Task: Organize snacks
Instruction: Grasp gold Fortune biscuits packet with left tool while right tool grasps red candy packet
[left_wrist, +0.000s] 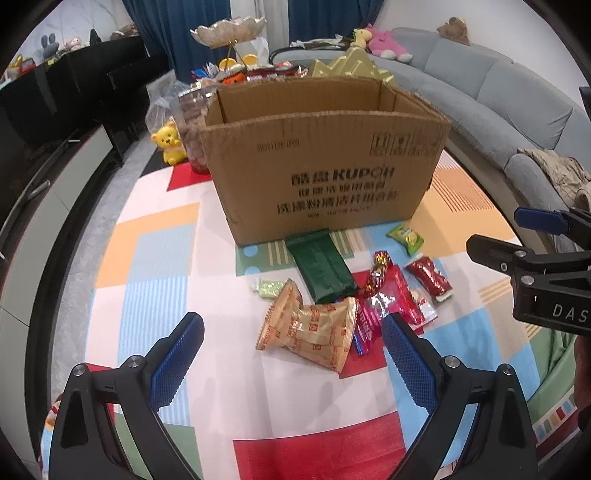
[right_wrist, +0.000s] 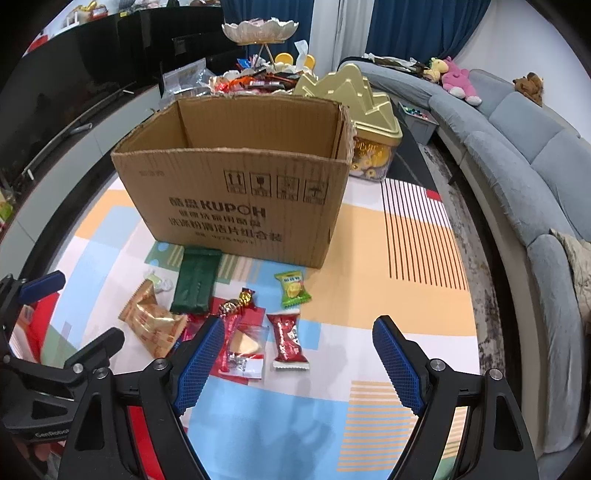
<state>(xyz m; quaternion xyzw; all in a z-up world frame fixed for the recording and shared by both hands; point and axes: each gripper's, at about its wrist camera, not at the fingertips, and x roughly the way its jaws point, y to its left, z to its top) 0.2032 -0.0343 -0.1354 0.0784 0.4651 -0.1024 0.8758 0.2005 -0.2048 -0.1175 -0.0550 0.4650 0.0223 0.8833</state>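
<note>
A: Biggest thing first: the cardboard box, open-topped, corrugated, stiff walls, seemingly empty. It stands on the patterned cloth, with the snacks lying loose just in front of it.

B: And the grippers?

A: The left gripper and right gripper are both spread wide, holding nothing, hovering over the pile.

B: Risks?

A: The tan crinkly packet is puffy and slick, so it could squirt out of a pinch. The flat green pouch touches the box and may snag. The red wrapped bar is glossy; the small green sachet and twisted foil candy could easily get knocked aside.
</note>
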